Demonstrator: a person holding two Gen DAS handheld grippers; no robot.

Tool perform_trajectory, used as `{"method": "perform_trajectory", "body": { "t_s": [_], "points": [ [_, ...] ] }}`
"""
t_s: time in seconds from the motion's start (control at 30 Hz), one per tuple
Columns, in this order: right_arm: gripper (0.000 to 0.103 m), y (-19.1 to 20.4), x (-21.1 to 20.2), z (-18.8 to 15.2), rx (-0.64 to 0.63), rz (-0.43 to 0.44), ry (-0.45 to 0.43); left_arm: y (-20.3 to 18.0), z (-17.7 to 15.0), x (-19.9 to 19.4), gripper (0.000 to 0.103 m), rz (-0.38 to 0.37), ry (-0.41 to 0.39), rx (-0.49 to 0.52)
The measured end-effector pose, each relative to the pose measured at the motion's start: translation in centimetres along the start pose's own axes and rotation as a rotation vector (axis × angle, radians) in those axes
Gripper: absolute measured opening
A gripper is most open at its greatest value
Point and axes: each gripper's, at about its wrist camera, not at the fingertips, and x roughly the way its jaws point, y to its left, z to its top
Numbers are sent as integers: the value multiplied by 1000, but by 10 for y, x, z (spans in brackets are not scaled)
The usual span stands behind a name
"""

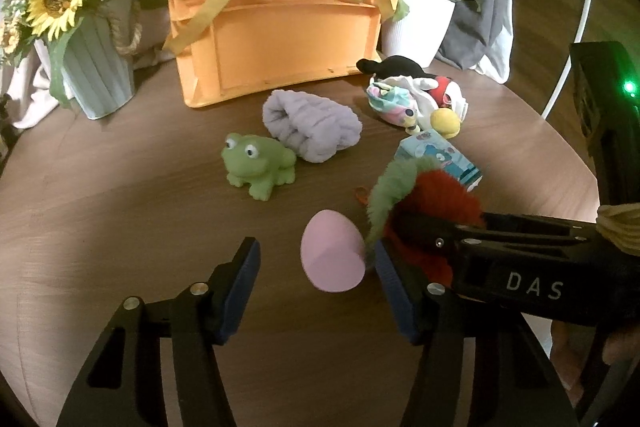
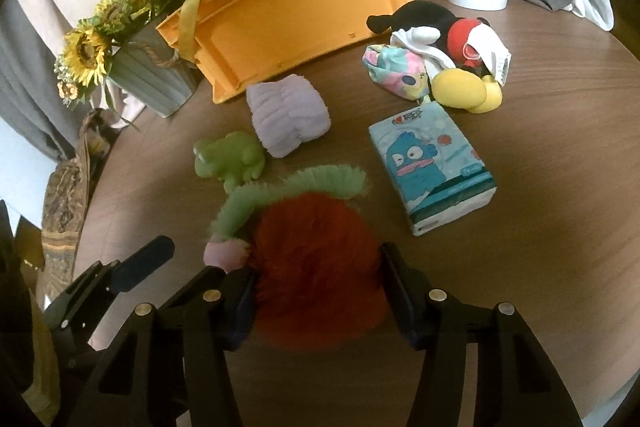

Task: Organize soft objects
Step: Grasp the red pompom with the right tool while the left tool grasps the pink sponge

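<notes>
A pink egg-shaped sponge lies on the round wooden table between the fingers of my left gripper. Its right pad touches the sponge, while the left pad stands clear, so that gripper is open. To its right sits a red fluffy toy with a green fringe. My right gripper has both pads pressed into the red fur. An orange basket with yellow handles lies tipped on its side at the back.
A green rubber frog, a lilac fluffy cloth, a blue tissue pack, a pastel pouch and a black-and-red mouse plush lie around. A sunflower vase stands back left, a white plant pot back right.
</notes>
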Motion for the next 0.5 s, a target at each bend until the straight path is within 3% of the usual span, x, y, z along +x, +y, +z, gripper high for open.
{"method": "perform_trajectory", "body": {
  "t_s": [0.37,0.5],
  "points": [
    [47,-7,7,3,-1,37,24,-3,1,20,50,-35,40,-38],
    [42,-8,9,4,-5,49,33,-4,1,21,37,-80,51,-38]
  ]
}}
